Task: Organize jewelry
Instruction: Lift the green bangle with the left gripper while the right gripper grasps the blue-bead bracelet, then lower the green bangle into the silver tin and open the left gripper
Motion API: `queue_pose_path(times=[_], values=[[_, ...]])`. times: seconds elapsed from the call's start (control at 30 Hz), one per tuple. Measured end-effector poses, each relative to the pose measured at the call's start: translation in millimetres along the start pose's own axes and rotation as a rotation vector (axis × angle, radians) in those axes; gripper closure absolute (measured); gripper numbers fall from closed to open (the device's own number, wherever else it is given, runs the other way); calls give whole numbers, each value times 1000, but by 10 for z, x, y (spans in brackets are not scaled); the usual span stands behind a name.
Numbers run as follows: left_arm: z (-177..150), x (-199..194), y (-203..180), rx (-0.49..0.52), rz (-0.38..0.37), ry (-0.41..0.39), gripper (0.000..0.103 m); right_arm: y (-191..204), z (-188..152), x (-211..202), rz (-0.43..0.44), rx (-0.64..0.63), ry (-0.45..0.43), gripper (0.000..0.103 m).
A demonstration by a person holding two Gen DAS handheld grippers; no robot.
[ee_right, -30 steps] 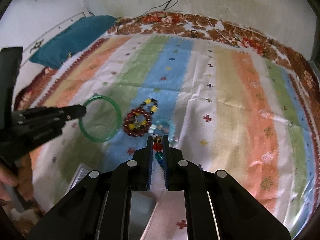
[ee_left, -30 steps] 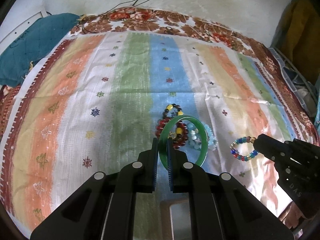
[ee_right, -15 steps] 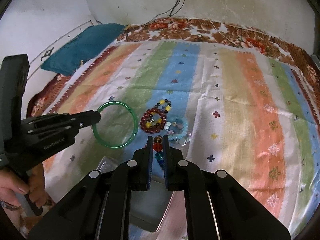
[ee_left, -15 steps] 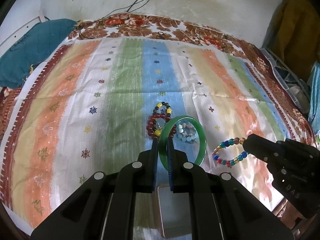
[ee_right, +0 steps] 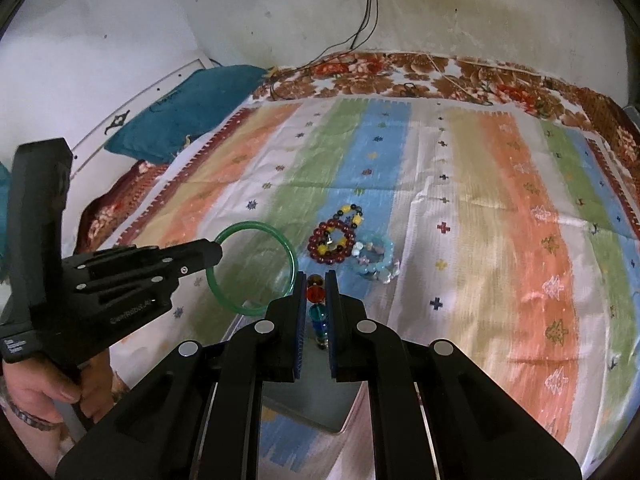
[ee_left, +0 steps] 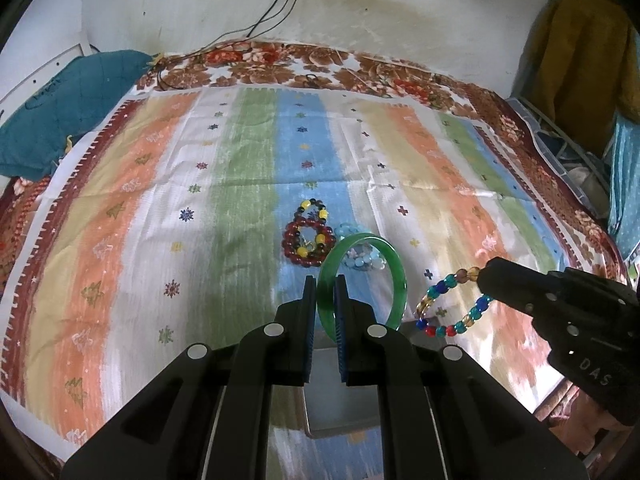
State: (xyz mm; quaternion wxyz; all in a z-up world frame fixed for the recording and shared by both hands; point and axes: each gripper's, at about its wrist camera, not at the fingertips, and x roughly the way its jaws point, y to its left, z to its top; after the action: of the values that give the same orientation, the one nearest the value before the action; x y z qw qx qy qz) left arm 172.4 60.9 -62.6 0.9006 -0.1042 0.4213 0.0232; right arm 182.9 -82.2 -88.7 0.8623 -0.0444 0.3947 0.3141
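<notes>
My left gripper [ee_left: 325, 284] is shut on a green bangle [ee_left: 396, 276], held upright above the striped cloth; it also shows in the right wrist view [ee_right: 256, 266]. My right gripper [ee_right: 316, 280] is shut on a multicoloured bead bracelet [ee_right: 315, 292], which hangs from it in the left wrist view [ee_left: 444, 312]. A dark red bead bracelet [ee_left: 308, 240] with a yellow-and-black one and a pale blue bead bracelet [ee_left: 362, 260] lie on the cloth ahead. A grey tray [ee_left: 340, 412] lies below both grippers, its rim also in the right wrist view [ee_right: 320, 408].
The striped cloth [ee_left: 240, 168] covers a bed with a floral sheet. A teal pillow [ee_left: 60, 112] lies at the far left. Cables [ee_left: 276, 12] hang down the wall behind. Clothes and a bin [ee_left: 580, 100] stand at the right edge.
Both grippers have drawn back and risen with their bracelets. The grey tray now shows more fully beneath them, and the bracelets on the cloth sit farther ahead.
</notes>
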Motion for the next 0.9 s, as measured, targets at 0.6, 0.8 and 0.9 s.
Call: queue_pose_path(times=[0.6,0.8,0.9], values=[[-358,-86,-208,34,16,26,94,83,-270,-109,17,-1,18,93],[-358,-38,-155,10,15,52,78,37,-305,-83,-23,-10,35,86],[-327,-24,-55,-23,41,48,72,-24,-298,-62,-28,14,39,69]])
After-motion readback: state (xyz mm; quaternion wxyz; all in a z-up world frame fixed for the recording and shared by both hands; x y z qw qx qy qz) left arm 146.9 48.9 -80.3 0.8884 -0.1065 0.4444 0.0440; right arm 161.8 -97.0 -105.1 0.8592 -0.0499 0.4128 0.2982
